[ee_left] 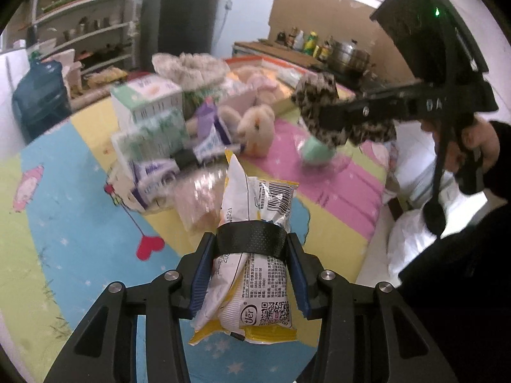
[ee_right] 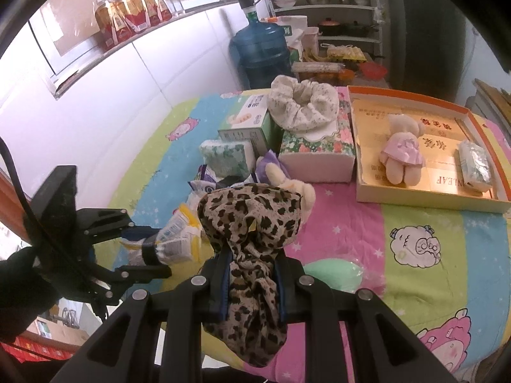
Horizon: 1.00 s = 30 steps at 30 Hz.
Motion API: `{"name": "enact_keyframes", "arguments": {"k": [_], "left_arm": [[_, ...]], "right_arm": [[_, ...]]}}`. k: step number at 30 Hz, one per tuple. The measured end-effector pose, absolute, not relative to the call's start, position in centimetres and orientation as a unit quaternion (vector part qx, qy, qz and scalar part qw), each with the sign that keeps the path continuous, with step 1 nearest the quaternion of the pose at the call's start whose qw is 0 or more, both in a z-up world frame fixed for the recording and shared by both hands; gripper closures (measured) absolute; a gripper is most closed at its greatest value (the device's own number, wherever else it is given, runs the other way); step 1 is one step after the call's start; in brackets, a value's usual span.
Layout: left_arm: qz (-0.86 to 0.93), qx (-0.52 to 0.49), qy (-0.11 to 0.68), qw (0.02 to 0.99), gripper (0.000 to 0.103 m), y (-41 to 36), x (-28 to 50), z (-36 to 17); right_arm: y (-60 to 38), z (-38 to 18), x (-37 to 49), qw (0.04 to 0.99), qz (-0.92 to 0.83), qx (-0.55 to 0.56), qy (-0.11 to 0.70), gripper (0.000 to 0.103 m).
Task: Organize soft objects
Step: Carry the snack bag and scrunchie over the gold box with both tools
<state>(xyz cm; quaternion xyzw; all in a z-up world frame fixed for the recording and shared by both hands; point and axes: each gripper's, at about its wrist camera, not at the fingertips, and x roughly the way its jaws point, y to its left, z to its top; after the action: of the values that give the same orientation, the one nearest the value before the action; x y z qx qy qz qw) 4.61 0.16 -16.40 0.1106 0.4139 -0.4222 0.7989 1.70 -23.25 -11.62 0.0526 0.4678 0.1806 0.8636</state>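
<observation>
My left gripper [ee_left: 251, 240] is shut on a white and yellow snack packet [ee_left: 255, 198], its blue pads pressing both sides, lifted over the cartoon bedspread [ee_left: 80, 217]. In the right wrist view that left gripper [ee_right: 157, 250] and packet [ee_right: 182, 239] hang at the left. A leopard-print cloth [ee_right: 252, 220] is bunched between the pads of my right gripper [ee_right: 252, 261], which is shut on it. The same right gripper [ee_left: 332, 116] and cloth [ee_left: 316, 95] show at the upper right of the left wrist view, with a hand on the handle.
An orange-rimmed box tray [ee_right: 415, 202] at the far right holds a teddy in a pink dress [ee_right: 400, 146] and a tissue pack [ee_right: 476, 166]. A floral tissue box [ee_right: 319, 146], a frilly cap [ee_right: 303, 102], tissue packs [ee_right: 226, 156], a cream plush [ee_right: 303, 191] and a green soft lump [ee_right: 332, 274] lie around.
</observation>
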Motion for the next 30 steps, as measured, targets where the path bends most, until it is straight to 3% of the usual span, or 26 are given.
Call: {"name": "enact_keyframes", "arguments": {"k": [18,30], "left_arm": [[-0.322,0.074,0.375,0.866,0.058,-1.3,6.4,-10.8],[-0.291,0.047,0.366,0.883,0.058,-7.9,8.2,-9.4]], "right_arm": [[-25.2,-9.5,1.6,0.889,0.145,0.070,0.430,0.080],[-31.2,-7.7,3.7,0.901,0.148,0.083,0.399,0.080]]}}
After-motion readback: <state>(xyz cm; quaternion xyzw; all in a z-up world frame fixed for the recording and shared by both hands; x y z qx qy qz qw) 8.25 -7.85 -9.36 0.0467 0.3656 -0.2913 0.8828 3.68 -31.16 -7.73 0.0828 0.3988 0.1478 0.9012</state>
